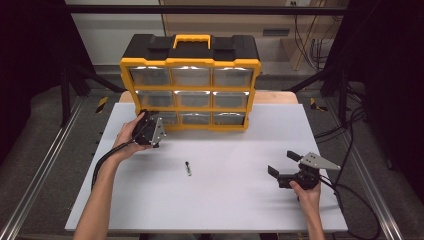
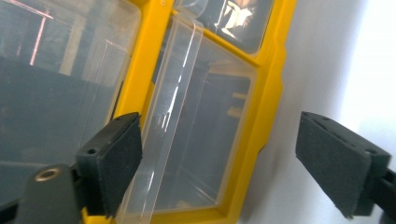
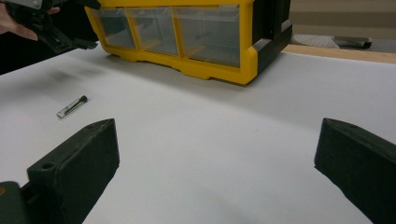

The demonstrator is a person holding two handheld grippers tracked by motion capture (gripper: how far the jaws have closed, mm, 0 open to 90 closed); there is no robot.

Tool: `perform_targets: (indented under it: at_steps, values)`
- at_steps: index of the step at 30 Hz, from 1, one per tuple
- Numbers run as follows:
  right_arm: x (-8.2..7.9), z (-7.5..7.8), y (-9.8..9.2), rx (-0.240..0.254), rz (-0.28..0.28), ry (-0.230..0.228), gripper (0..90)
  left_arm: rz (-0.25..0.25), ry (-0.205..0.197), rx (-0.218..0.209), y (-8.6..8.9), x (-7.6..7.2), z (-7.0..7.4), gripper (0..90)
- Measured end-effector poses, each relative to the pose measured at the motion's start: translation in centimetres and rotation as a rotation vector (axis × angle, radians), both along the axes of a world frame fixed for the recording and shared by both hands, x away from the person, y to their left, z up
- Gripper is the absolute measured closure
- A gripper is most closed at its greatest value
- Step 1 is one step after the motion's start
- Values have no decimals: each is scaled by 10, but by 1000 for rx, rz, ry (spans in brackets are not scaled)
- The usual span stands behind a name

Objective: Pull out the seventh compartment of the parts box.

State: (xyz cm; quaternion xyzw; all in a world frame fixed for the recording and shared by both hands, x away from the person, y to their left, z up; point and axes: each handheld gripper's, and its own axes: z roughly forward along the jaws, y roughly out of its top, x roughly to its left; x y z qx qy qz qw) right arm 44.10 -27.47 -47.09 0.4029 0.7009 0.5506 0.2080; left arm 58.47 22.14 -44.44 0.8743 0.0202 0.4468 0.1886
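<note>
Organizer: yellow-framed plastic drawer cabinet [image 1: 190, 90] in the upper middle of the frame, black top, yellow carry handle [image 1: 191, 40].
Drawers: clear, see-through plastic drawer [image 2: 196, 135], greyish where light glares on the fronts.
Desk: plain white desk [image 1: 225, 195] with a pale wooden edge at the back; no pattern.
Small item: slim clear tube with a black cap [image 1: 188, 168] at centre frame.
Tongs: left tongs [image 1: 150, 131] and right tongs [image 1: 285, 165] black, each topped by a grey plate.
Floor: grey, with yellow-and-black striped tape.
</note>
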Motion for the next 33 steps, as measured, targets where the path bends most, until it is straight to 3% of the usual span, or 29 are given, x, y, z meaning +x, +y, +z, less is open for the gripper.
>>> perform_targets:
  at_steps: [5, 8, 13, 18, 27, 33]
  values:
    - [0, 0, 0, 0, 0, 1, 6, -14, -27, 18, 0, 0, -2, 192]
    - [0, 0, 0, -1, -1, 0, 6, -31, -74, 86, 1, 0, -2, 233]
    - [0, 0, 0, 0, -1, 0, 7, -38, -103, 127, 0, 0, -4, 283]
    - [0, 0, 0, -3, -2, -8, 7, -38, -135, 129, 1, -1, -4, 342]
    - [0, 0, -1, -1, -4, -7, 8, -42, -234, 145, 2, -1, -2, 391]
    - [0, 0, 0, -5, -4, -7, 8, -44, -254, 157, 3, -1, -6, 449]
